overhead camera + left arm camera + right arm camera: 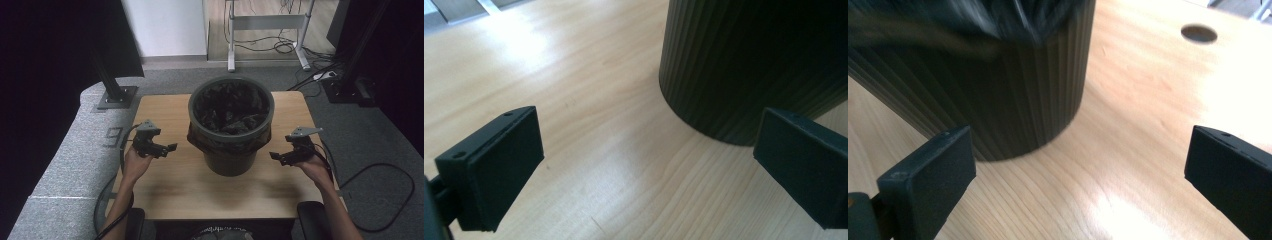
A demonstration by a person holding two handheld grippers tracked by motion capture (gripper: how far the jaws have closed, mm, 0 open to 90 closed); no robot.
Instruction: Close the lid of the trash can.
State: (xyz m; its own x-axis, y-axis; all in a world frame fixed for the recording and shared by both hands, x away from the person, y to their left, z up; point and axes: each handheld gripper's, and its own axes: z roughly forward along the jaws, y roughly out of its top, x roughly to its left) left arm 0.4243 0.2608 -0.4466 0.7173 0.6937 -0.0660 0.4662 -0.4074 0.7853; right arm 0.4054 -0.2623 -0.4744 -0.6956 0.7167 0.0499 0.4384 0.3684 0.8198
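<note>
High view: we list one dark ribbed waste bin (231, 127) lined with a black bin bag (230, 107), standing mid-table on a pale wooden table (170, 185). The left gripper (169, 148) and right gripper (274, 156) flank it, each apart from its wall. Grey carpet, a desk frame and loose cables lie beyond.

Left gripper view: jaws spread wide, nothing between them; the bin's base (744, 75) sits just ahead, untouched.

Right gripper view: jaws likewise wide and empty; the bin (998, 95) ahead, a round hole (1199, 33) in the tabletop beyond.

We judge the step an approach to the bin; next, each gripper must close in on the bag's turned-over edge.
</note>
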